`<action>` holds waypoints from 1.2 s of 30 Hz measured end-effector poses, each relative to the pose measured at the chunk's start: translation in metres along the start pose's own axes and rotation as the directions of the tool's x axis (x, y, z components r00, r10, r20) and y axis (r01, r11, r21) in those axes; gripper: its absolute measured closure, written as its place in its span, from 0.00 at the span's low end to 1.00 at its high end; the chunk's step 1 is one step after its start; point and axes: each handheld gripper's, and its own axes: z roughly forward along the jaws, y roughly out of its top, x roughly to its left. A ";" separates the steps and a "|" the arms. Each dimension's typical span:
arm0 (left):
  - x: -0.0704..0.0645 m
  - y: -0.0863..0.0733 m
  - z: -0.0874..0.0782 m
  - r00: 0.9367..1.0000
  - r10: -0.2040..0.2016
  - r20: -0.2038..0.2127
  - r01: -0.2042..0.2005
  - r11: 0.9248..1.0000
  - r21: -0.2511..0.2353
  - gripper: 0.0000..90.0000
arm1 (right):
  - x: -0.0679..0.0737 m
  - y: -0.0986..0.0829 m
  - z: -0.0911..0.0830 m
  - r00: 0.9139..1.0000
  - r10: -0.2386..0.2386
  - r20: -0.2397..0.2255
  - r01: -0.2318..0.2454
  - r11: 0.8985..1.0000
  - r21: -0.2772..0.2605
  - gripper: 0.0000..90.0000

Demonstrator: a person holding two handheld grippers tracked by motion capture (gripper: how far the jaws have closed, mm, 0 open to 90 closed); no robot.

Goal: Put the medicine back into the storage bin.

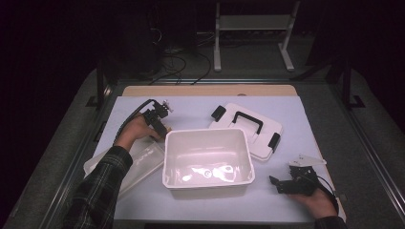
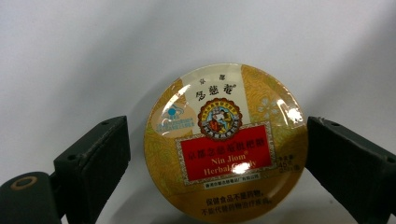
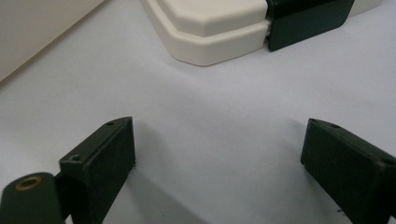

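A round gold tin (image 2: 226,144) with a red label reading "Nin Jiom Herbal Candy" lies flat on the pale table. My left gripper (image 2: 217,125) is open and straddles it: the right jaw is at the tin's edge, and the left jaw stands a small gap off. From above, the left gripper (image 1: 162,128) points down just behind the far left corner of a white bin (image 1: 207,138). My right gripper (image 1: 274,183) is open over bare table to the right of the bin, with nothing between its jaws (image 3: 219,123).
The bin's white lid (image 1: 248,129), with a black handle and black latches, lies behind the bin on the right; its corner (image 3: 210,28) is ahead of my right gripper. A clear plastic tray (image 1: 138,160) lies left of the bin. Table edges run close on both sides.
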 end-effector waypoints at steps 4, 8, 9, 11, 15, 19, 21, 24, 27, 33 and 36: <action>0.000 0.001 0.002 1.000 -0.003 0.013 0.003 1.000 0.009 0.10 | 0.000 0.000 0.000 1.000 0.000 0.000 0.000 1.000 0.000 0.10; -0.002 0.001 0.004 1.000 0.008 0.015 -0.008 1.000 0.012 0.14 | 0.000 0.000 0.000 1.000 0.002 0.000 -0.002 1.000 0.001 0.10; -0.002 0.002 0.004 1.000 0.009 0.019 -0.010 1.000 0.016 0.16 | 0.000 0.000 0.000 1.000 0.002 0.000 -0.002 1.000 0.001 0.10; -0.003 0.002 0.005 1.000 0.017 0.005 -0.017 1.000 0.021 0.20 | 0.000 0.000 0.000 1.000 0.002 0.000 -0.002 1.000 0.001 0.10; -0.004 0.002 0.004 1.000 0.016 -0.001 -0.016 1.000 0.025 0.22 | 0.000 0.000 0.000 1.000 0.002 0.000 -0.002 1.000 0.001 0.10; -0.003 0.002 0.004 1.000 0.015 0.004 -0.015 1.000 0.027 0.22 | 0.000 0.000 0.000 1.000 0.002 -0.001 -0.002 1.000 0.001 0.10; -0.003 0.001 0.003 1.000 0.017 0.006 -0.017 0.999 0.032 0.22 | 0.000 0.000 0.000 1.000 0.002 -0.001 -0.002 1.000 0.001 0.10; -0.001 0.000 -0.003 1.000 0.007 0.007 -0.007 1.000 0.020 0.22 | 0.000 0.000 0.000 1.000 0.001 -0.001 -0.001 1.000 0.000 0.10; -0.001 0.000 -0.013 1.000 0.006 0.010 -0.006 1.000 0.024 0.22 | 0.000 0.000 0.000 1.000 0.000 -0.001 0.000 1.000 0.000 0.10; -0.003 0.006 -0.038 1.000 0.013 -0.006 -0.013 1.000 0.004 0.22 | 0.000 0.000 0.000 1.000 0.000 0.000 0.000 1.000 0.000 0.10; -0.004 0.008 -0.051 1.000 0.017 -0.011 -0.017 1.000 -0.004 0.22 | 0.000 0.000 0.000 1.000 -0.001 0.000 0.001 1.000 0.000 0.10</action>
